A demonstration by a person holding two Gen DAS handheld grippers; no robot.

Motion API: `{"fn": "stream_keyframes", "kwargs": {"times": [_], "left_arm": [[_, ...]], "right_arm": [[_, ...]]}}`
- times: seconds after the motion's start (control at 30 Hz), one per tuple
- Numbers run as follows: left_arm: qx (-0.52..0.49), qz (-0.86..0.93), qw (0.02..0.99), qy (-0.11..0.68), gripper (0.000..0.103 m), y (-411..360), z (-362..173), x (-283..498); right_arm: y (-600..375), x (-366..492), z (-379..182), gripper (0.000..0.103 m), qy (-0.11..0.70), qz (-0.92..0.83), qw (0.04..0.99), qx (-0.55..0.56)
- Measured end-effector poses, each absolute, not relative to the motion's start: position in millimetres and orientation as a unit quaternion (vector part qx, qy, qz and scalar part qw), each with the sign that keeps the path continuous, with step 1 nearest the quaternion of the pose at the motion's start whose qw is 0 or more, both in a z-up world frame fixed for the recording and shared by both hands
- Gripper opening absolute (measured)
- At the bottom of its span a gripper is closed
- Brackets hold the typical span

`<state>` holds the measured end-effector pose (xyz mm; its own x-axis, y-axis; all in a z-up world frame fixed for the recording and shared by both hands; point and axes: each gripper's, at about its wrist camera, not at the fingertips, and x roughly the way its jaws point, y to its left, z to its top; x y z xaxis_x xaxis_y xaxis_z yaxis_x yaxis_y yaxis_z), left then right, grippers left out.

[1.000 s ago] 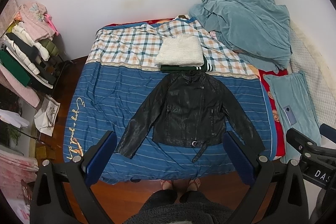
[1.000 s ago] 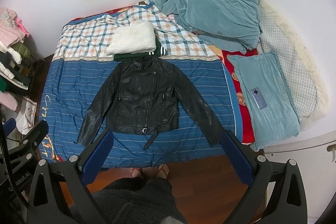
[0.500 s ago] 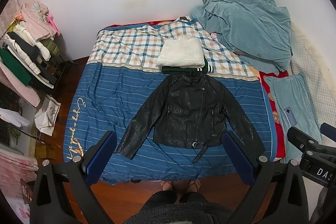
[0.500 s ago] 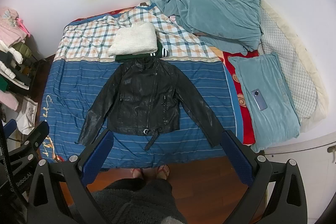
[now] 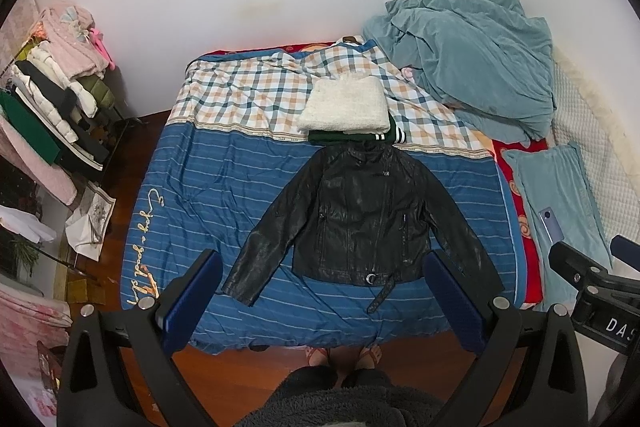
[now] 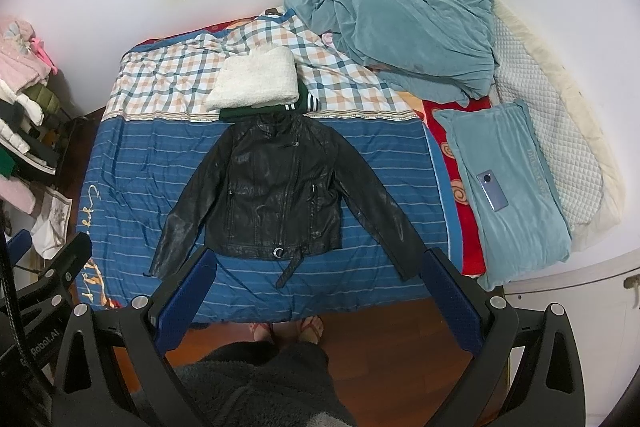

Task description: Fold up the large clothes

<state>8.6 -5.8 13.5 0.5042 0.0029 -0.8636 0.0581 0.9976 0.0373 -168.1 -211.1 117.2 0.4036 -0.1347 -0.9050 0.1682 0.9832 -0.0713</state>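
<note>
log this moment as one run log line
stage: before first fold | jacket: flat on bed, sleeves spread, untouched | left claw: open, empty | right claw: open, empty

Both wrist cameras look steeply down from the bed's (image 5: 192,195) foot, well above it. Left view sits further left, right view further right. Shared: black jacket (image 5: 360,223) (image 6: 276,191), phone (image 5: 551,225) (image 6: 493,189).

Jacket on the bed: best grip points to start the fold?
Judging from its pose, take the jacket by its cuffs: left gripper on the near-left cuff, right gripper on the right cuff. It lies flat, front up, sleeves splayed toward the bed's foot; come from there.
</note>
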Motion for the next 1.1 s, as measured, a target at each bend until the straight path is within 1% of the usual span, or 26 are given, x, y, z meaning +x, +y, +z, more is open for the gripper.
{"fn": "stream_keyframes", "kwargs": {"times": [0.07, 0.1, 0.43, 0.53, 0.67, 0.87, 0.97, 1.03, 1.1], "left_arm": [[0.029, -0.016, 0.867, 0.497, 0.103, -5, 14, 8], [0.029, -0.016, 0.868, 0.496, 0.103, -4, 15, 8], [0.032, -0.020, 0.871, 0.489, 0.103, -2, 16, 4], [0.032, -0.021, 0.873, 0.486, 0.103, 0, 17, 4], [0.032, -0.025, 0.874, 0.484, 0.103, 3, 17, 6], [0.031, -0.027, 0.875, 0.482, 0.103, 5, 14, 4], [0.036, -0.021, 0.884, 0.466, 0.103, 7, 12, 9], [0.045, -0.006, 0.895, 0.444, 0.103, 10, 7, 18], [0.058, 0.013, 0.902, 0.428, 0.103, 12, -6, 33]], "right_arm": [[-211, -168, 118, 0.103, 0.538, -0.090, 0.838, 0.016], [-208, -160, 128, 0.103, 0.538, -0.090, 0.838, 0.016], [-209, -165, 125, 0.103, 0.536, -0.090, 0.839, 0.017], [-202, -155, 147, 0.103, 0.534, -0.089, 0.840, 0.016], [-200, -145, 162, 0.103, 0.532, -0.092, 0.842, 0.016], [-199, -151, 159, 0.103, 0.530, -0.094, 0.843, 0.016], [-197, -145, 156, 0.103, 0.530, -0.100, 0.842, 0.019], [-197, -141, 149, 0.103, 0.519, -0.103, 0.848, 0.030], [-202, -137, 134, 0.103, 0.490, -0.100, 0.864, 0.055]]}}
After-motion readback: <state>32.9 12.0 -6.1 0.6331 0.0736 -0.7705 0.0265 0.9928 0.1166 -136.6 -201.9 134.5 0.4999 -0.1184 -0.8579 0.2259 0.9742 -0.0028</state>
